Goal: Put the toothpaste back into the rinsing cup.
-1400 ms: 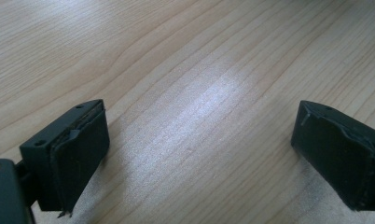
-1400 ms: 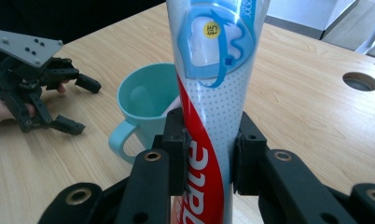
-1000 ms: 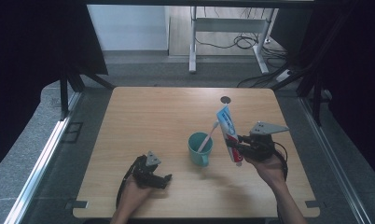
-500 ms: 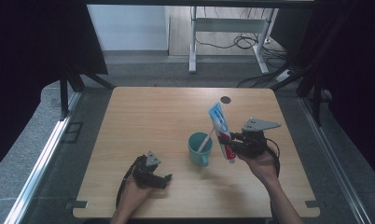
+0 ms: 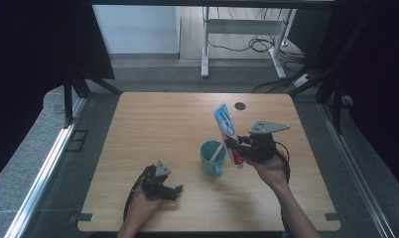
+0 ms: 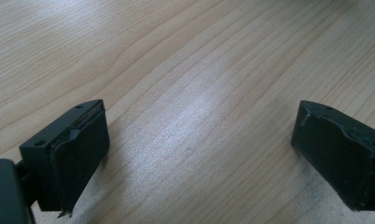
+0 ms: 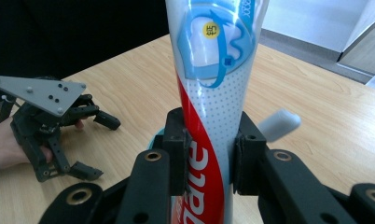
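While the right hand-held gripper clamps a toothpaste tube at three o'clock of the teal cup, the left hand-held gripper rests jaws apart on the worktop.

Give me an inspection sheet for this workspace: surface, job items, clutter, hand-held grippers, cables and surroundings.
Surface: light wooden table, bare grain, one small dark round spot near the far edge.
Job's things: white, blue and red toothpaste tube, tilted, beside the teal plastic mug; a pale handle leans in the mug.
Clutter: nothing seen.
Grippers: right hand-held gripper shut on the tube, above the table; left hand-held gripper open on bare wood, holding nothing.
Cables: black cable loops from the left gripper; loose cables lie on the floor beyond the table.
Surroundings: dark curtains at both sides, white desk frame behind.
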Available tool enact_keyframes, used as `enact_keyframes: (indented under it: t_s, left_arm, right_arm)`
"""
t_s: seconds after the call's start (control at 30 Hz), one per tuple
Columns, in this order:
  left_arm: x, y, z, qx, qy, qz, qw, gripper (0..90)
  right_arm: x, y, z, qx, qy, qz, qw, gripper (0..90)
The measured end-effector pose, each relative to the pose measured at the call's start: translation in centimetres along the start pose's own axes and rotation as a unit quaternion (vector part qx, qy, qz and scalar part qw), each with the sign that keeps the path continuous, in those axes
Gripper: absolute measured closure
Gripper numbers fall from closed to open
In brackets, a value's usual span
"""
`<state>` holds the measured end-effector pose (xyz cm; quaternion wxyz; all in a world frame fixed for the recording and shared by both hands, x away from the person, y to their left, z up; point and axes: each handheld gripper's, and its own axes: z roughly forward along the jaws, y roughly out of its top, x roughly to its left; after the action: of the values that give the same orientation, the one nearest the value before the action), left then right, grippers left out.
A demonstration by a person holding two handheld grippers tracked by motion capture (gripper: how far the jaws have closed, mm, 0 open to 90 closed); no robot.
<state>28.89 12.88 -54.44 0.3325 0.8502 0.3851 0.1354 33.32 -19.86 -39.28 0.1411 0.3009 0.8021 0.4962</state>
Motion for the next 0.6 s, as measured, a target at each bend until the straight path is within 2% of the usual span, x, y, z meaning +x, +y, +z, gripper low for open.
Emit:
enact_keyframes:
  t_s: [0.6]
  left_arm:
    - [0.0,0.0,0.0,0.0,0.0,0.0,1.0,4.0]
  right_arm:
    - [0.6,1.8,2.2,-0.01,0.006,-0.01,0.9999,71.2]
